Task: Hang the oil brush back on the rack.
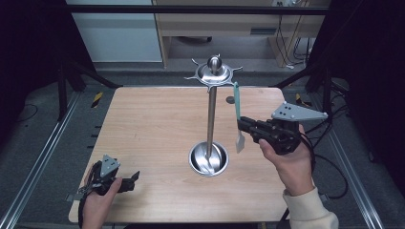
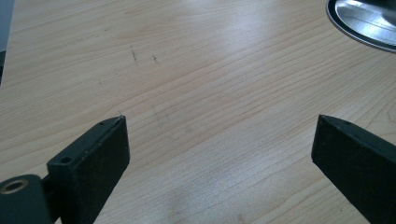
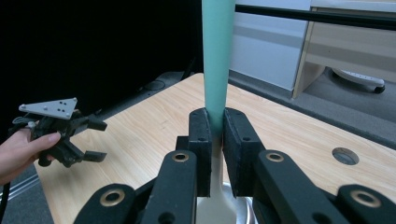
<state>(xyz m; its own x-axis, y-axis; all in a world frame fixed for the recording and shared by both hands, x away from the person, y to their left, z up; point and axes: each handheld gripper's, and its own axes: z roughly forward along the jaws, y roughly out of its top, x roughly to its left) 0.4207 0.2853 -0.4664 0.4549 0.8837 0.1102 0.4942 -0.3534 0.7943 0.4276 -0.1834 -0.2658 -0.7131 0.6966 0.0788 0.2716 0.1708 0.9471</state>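
Note:
A metal utensil stand [image 1: 211, 102] rises from a round steel base [image 1: 208, 159] at the table's middle, with a hooked disc [image 1: 214, 72] on top. My right gripper [image 1: 242, 125] is shut on a spatula [image 1: 237, 114] with a teal handle [image 3: 217, 60] and a pale blade [image 1: 240, 141], held upright to the right of the pole. In the right gripper view the jaws clamp the handle's lower end. My left gripper [image 1: 135, 177] rests open near the table's front left corner, nothing between its fingers [image 2: 95, 158]; the steel base [image 2: 364, 21] shows ahead of it.
The wooden table [image 1: 153, 124] has a small round hole [image 1: 230, 100] near its back right. Metal rails run along both sides on the floor. A desk and cables stand beyond the far edge. The other hand and its gripper [image 3: 70, 135] appear far off in the right gripper view.

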